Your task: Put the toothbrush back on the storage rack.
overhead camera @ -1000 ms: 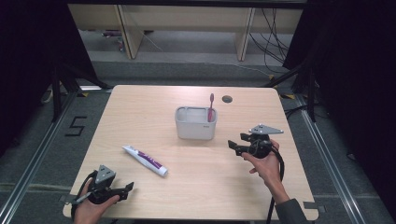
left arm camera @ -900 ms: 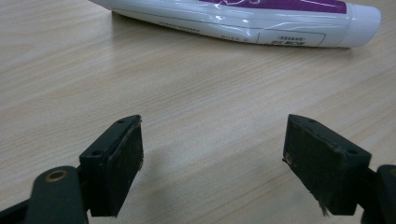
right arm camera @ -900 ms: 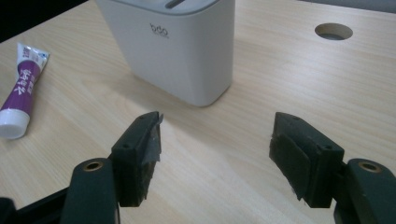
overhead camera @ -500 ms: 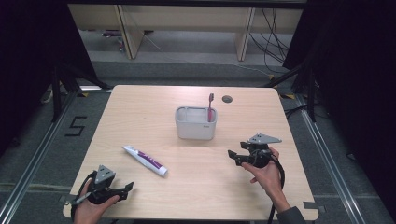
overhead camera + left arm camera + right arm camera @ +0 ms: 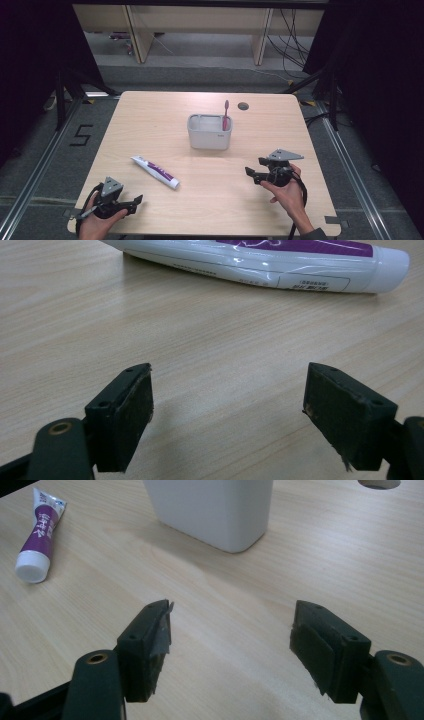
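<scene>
The tube (image 5: 155, 171) lay flat on the counter (image 5: 150, 120), left of centre, its white cap toward the near right and its flat end toward the far left; white body with a purple band. In the left gripper view the tube (image 5: 260, 262) crossed the top of the frame, just beyond the jaws and apart from them. The left tool (image 5: 131, 204) sat low at the near left corner, held in a hand (image 5: 95, 225), jaws spread wide with bare wood between them, pointing toward the tube's cap end. Behind the tube, near the middle of the counter, stood a white bin (image 5: 210, 131) with a pink toothbrush (image 5: 225, 114) upright against its right inner wall. The right tool (image 5: 254, 169) hung at the near right, gripped by the other hand (image 5: 286, 192), jaws also spread and holding nothing. Its own view looked past the open jaws at the bin (image 5: 212, 510) ahead and the tube (image 5: 40, 535) far off to the left, cap nearest. A round hole (image 5: 243, 106) sat in the counter beyond the bin.
</scene>
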Action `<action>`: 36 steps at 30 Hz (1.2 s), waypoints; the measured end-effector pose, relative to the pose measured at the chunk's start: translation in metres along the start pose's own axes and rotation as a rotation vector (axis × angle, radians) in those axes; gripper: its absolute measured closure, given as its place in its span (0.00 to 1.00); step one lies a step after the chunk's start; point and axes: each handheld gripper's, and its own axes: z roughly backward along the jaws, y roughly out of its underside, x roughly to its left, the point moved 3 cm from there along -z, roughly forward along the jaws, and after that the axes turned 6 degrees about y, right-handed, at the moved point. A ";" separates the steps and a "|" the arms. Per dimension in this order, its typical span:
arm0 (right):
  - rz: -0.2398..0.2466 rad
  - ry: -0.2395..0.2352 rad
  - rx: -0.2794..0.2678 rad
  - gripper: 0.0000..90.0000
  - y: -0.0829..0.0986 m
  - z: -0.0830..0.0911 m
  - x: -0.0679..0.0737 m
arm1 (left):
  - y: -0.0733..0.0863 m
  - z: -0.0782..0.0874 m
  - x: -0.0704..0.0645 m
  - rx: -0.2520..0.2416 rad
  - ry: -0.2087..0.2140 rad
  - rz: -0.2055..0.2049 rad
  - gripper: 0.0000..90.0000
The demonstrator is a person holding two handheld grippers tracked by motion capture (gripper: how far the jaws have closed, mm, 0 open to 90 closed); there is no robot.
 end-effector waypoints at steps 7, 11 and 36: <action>-0.005 -0.012 0.030 0.36 0.008 0.002 0.007 | -0.001 0.001 -0.002 -0.004 0.000 0.005 0.22; 0.004 -0.013 0.026 0.36 0.012 0.004 0.009 | -0.001 0.001 -0.003 -0.015 0.001 0.018 0.22; -0.008 -0.043 0.092 0.24 0.044 0.020 0.022 | 0.000 0.001 -0.003 -0.020 0.004 0.022 0.22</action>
